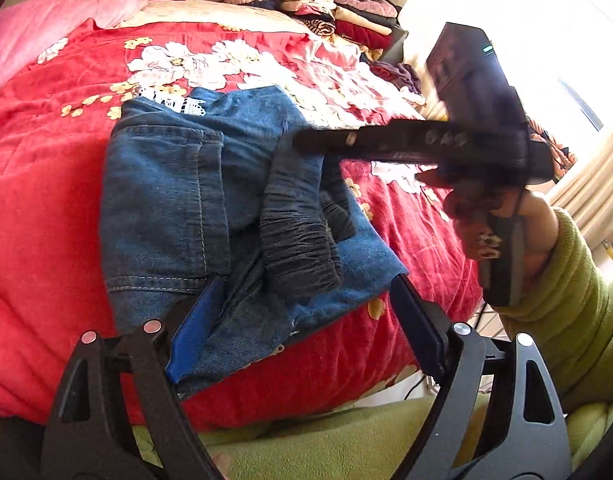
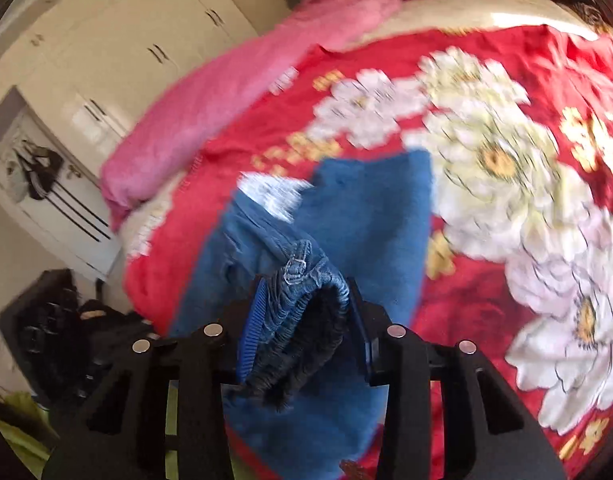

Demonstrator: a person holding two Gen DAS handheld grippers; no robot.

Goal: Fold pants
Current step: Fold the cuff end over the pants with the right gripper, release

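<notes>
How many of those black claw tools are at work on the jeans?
2. The left gripper hangs wide open over the near edge of the jeans. The right gripper, held by a hand, pinches their bunched elastic waistband.

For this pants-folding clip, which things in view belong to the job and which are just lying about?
Job: blue jeans; left hand-held gripper, open; right hand-held gripper, clamping the bunched waistband.

Lying about: pink blanket; stacked folded clothes; red floral bedspread.
</notes>
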